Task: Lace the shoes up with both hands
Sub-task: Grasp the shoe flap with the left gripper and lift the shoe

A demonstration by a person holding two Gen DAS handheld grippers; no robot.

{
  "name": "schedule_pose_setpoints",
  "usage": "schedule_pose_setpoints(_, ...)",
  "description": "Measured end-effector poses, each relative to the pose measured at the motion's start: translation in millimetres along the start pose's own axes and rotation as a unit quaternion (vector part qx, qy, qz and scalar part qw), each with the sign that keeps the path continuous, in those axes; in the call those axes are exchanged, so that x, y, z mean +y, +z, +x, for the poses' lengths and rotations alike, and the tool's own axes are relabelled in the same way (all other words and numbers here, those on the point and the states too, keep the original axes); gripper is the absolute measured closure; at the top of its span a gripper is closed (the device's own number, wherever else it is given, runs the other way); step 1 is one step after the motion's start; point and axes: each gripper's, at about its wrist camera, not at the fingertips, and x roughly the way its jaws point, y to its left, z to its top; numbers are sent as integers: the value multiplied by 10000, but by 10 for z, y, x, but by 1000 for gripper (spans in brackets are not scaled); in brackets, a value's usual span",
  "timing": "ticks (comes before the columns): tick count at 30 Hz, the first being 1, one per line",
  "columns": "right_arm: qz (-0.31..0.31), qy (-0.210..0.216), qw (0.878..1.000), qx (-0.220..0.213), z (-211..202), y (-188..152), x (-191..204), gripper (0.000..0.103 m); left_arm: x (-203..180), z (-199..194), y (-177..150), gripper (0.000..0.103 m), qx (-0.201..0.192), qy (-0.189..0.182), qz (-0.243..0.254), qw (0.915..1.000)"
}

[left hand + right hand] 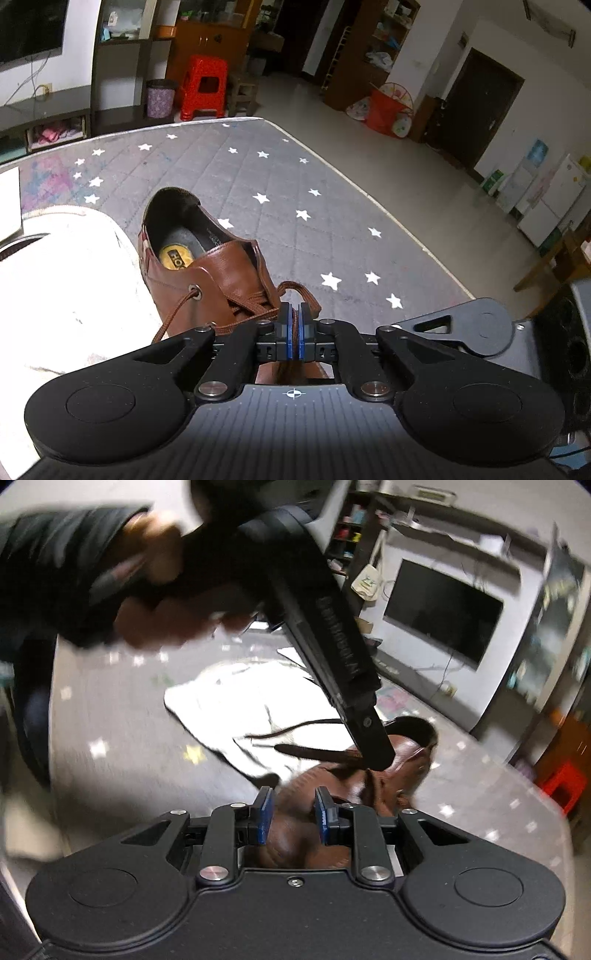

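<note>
brown shoe (207, 266), brown lace (295, 291), grey white-starred mattress (258, 177).

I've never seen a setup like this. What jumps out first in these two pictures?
A brown leather shoe sits on a grey star-patterned mat, beside a white cloth. Right in front of the left camera, the left gripper is shut on a brown shoelace. In the blurrier right view, the right gripper hangs open over the shoe's toe, while the other tool crosses the picture at a slant.
</note>
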Motion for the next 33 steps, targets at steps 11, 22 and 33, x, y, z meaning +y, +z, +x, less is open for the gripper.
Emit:
schedule_pose_setpoints(11,2699,866,9584,-338,76,-94,-410,78,26,-33,-63,100,-66,-60,-45,10000)
schedule_pose_setpoints(22,3532,1090,9274,-575,92,-249,-492,95,41,-58,-85,100,-87,-111,-36,9999)
schedule_pose_setpoints(33,4220,1408,8919,-811,88,-468,-597,94,49,-46,-92,100,-68,-134,-19,9999)
